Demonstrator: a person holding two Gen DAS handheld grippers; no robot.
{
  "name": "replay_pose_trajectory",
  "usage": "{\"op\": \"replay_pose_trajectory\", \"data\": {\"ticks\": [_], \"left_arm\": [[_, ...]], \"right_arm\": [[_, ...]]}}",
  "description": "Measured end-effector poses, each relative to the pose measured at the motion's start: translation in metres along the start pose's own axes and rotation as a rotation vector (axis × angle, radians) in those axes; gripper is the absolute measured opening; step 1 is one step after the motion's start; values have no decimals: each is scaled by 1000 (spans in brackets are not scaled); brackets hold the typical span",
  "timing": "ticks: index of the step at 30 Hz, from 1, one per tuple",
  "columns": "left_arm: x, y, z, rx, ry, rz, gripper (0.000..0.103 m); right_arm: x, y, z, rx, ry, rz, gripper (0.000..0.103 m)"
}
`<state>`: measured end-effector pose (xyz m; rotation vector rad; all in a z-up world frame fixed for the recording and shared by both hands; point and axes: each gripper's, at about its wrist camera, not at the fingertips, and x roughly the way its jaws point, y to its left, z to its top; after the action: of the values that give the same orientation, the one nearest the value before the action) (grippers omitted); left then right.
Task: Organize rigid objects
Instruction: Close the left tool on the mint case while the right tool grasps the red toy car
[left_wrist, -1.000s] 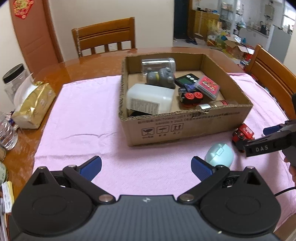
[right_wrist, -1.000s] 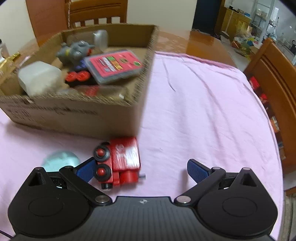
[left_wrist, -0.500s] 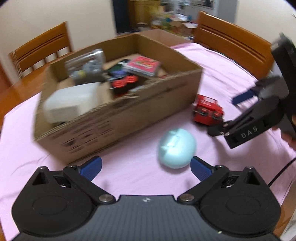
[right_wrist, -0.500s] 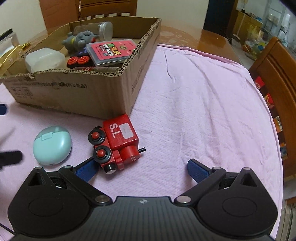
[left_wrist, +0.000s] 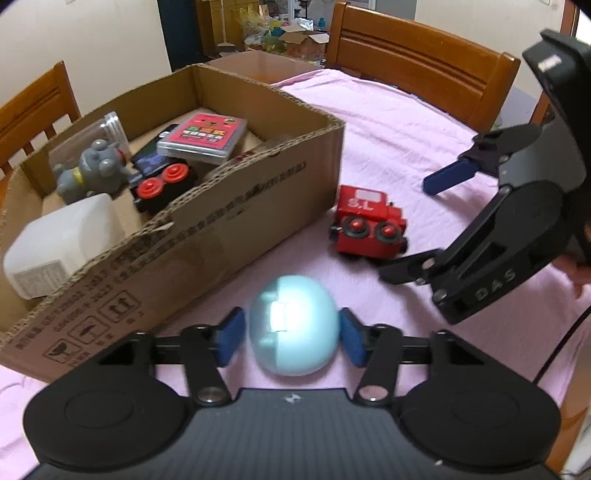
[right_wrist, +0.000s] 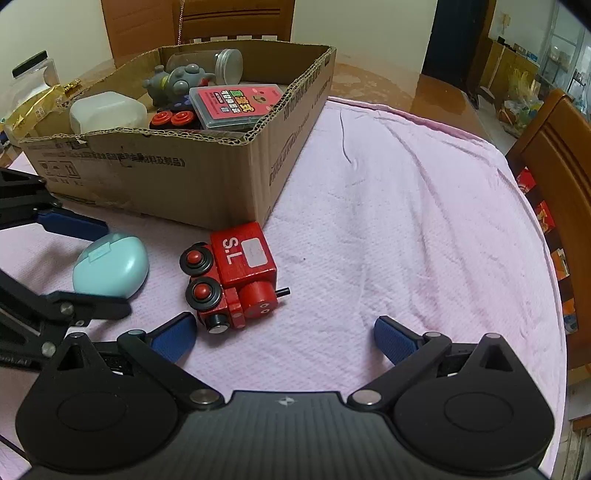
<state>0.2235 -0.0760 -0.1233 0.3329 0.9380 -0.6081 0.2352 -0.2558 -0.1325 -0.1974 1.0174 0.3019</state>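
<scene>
Two views: left wrist first, then right wrist.
Left view, step: the left claw (left_wrist: 291, 338) is around the pale blue case (left_wrist: 291, 325), which lies on the pink cloth (left_wrist: 406, 147) of the counter near its front edge; I judge the grasp is almost made.
Left view, claw: its blue pads are at both sides of the case, touching or nearly; I cannot tell if they press.
Left view, next: squeeze firmly, lift, carry into the cardboard box (left_wrist: 236, 221) just beside.
Right view, claw: the right claw (right_wrist: 284, 338) is wide apart and empty.
Right view, thing: the red toy train (right_wrist: 236, 273) lies just ahead, toward its left pad, near the box corner.
</scene>
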Motion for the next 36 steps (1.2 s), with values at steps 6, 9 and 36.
{"op": "replay_pose_trajectory", "data": {"ticks": [6,9,36], "left_arm": [[-6,3,-7,-79,6,53,52],[-14,13,-17,-151,18,100,52],[-42,56,-57,-423,11,257,52]], "right_arm": [[0,-1,1,-4,8,3,103],[0,-1,0,-8,3,5,103],[10,67,26,-209,66,133,103]]}}
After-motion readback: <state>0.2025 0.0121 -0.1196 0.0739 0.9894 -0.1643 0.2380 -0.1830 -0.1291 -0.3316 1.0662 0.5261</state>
